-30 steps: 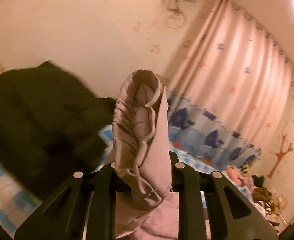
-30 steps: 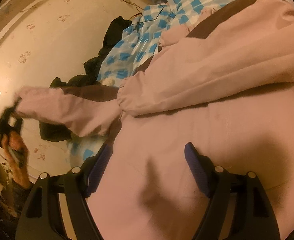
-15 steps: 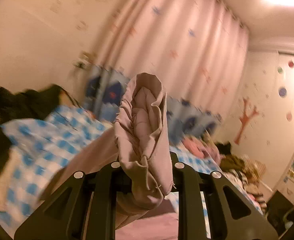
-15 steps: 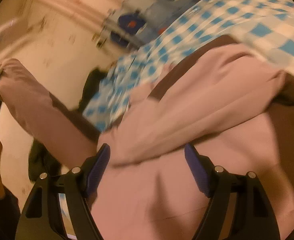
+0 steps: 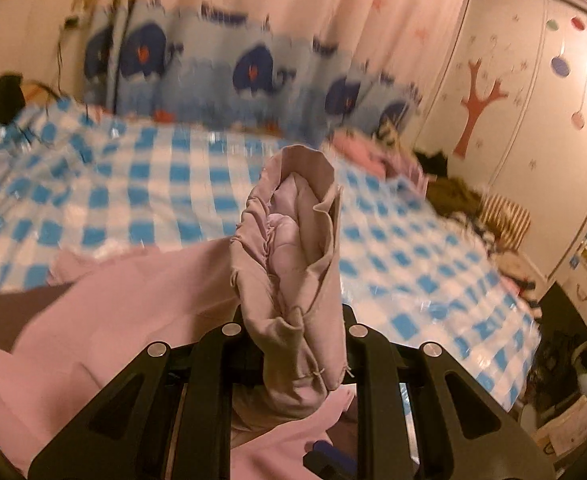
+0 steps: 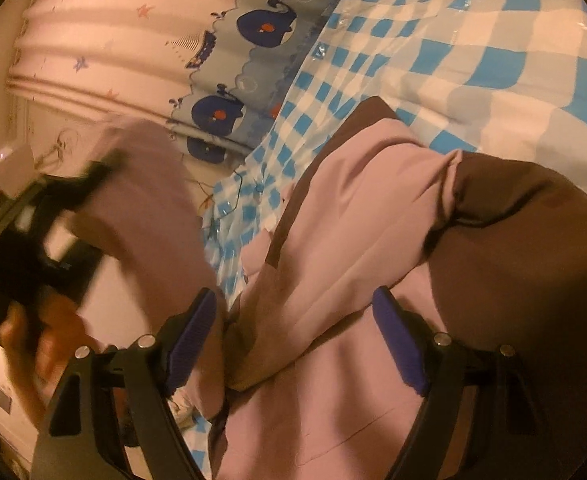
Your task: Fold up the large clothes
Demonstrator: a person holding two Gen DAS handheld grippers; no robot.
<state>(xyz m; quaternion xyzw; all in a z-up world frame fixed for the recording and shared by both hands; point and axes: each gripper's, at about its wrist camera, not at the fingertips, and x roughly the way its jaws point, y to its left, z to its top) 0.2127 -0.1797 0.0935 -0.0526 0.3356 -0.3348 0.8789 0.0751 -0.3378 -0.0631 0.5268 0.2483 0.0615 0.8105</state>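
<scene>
The left gripper (image 5: pixel 293 344) clamped a pink jacket's (image 6: pixel 333 208) cuff (image 5: pixel 293 248) above the bed (image 5: pixel 133 184); the right gripper's (image 6: pixel 293 340) jaws were opening, empty. Folding looked barely begun.

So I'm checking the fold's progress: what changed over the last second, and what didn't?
The left tool carried the pink sleeve cuff from off by the wall in over the checked bed cover, toward the jacket body. The right tool swung round over the jacket; its jaws are opening, pressing on nothing. Unchanged: the left tool stays clamped on the cuff, and the jacket still lies on the bed.
</scene>
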